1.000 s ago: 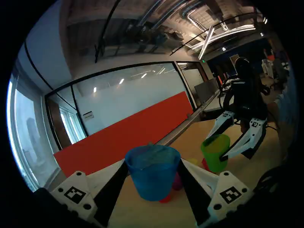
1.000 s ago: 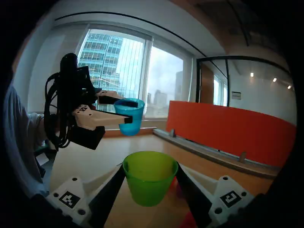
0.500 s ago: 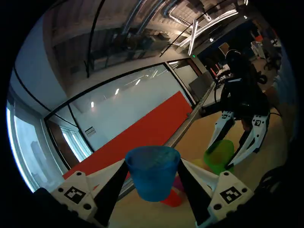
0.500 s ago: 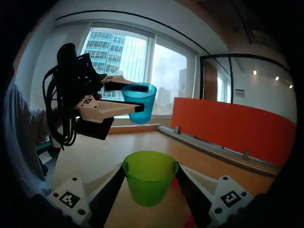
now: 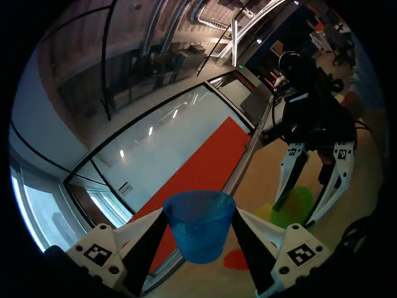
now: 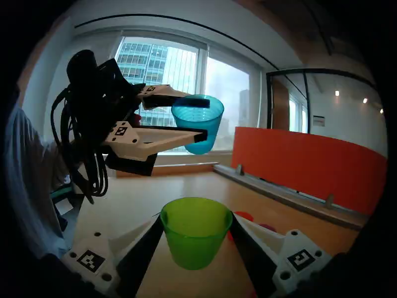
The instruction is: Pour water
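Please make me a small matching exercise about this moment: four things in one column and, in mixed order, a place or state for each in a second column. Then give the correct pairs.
Things
1. blue cup
2. green cup
3. orange panel
4. window

Places or states
A. along the far side of the table
B. between the fingers of the right gripper
C. behind the left gripper, showing tall buildings
D. between the left gripper's fingers, raised in the air

Pairs: 1-D, 2-B, 3-A, 4-C
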`<state>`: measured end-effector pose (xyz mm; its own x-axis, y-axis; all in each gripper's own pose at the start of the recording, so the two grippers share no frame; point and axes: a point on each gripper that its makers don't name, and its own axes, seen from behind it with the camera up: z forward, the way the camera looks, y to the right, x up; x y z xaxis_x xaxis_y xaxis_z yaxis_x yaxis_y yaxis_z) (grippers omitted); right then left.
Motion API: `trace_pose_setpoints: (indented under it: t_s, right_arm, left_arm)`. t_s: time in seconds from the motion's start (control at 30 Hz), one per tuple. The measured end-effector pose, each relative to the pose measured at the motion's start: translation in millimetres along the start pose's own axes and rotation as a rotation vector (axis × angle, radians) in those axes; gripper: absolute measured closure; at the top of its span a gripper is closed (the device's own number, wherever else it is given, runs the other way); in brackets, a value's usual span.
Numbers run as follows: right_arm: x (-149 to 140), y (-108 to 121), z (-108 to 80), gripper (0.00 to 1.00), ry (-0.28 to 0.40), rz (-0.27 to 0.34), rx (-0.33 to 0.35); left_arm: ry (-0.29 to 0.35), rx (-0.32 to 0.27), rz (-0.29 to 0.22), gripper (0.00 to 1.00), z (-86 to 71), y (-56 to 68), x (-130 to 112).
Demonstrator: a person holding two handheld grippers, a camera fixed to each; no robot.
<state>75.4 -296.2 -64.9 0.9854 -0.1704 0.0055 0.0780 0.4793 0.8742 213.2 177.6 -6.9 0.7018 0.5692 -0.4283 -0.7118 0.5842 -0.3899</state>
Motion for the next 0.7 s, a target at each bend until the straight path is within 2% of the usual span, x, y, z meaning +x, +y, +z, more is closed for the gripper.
trace_pose_setpoints:
  t_s: [0.7]
  right_arm:
    - [1.4,-10.7,5.6,0.08,0.002,-0.002,0.026]
  left_arm:
    - [0.026,0.013,0.193,0.14,6.2,-1.4,17.5]
